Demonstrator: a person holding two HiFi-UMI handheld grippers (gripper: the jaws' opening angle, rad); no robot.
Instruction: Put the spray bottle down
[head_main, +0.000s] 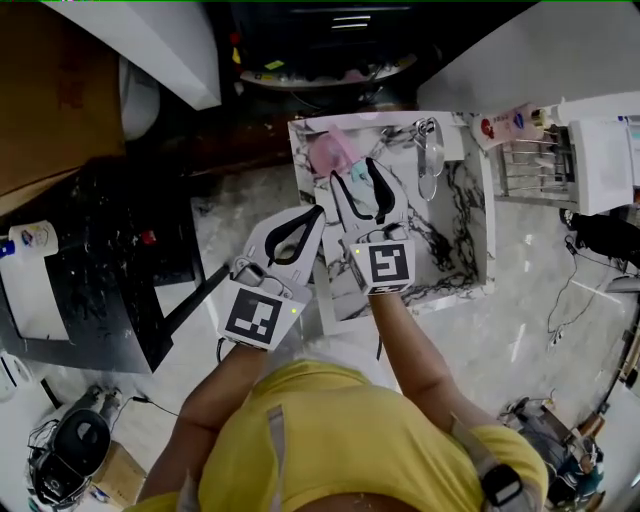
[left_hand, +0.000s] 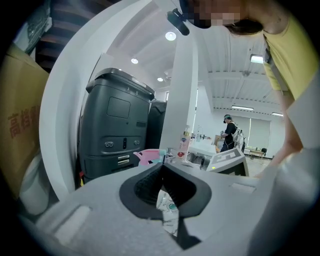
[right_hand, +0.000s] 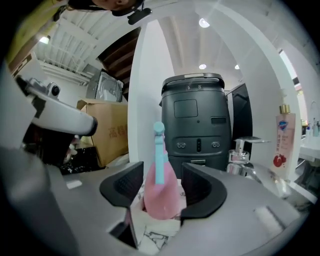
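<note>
The pink spray bottle (head_main: 330, 152) with its teal trigger stands upright on the marble counter (head_main: 455, 235) near the back left corner. In the right gripper view the spray bottle (right_hand: 161, 195) sits between the two black pads, with a thin gap on each side. My right gripper (head_main: 353, 172) is open around it (right_hand: 161, 170). My left gripper (head_main: 320, 210) hovers just left of the right one at the counter's left edge, shut with nothing in it (left_hand: 161, 166). The left gripper view shows the spray bottle (left_hand: 146, 156) beyond the jaw tips.
A chrome faucet (head_main: 430, 150) and a soap pump bottle (head_main: 505, 125) stand at the back of the counter, a wire rack (head_main: 540, 165) to its right. A dark grey machine (right_hand: 197, 120) and a cardboard box (right_hand: 107, 130) lie behind. A black speckled surface (head_main: 90, 250) is at the left.
</note>
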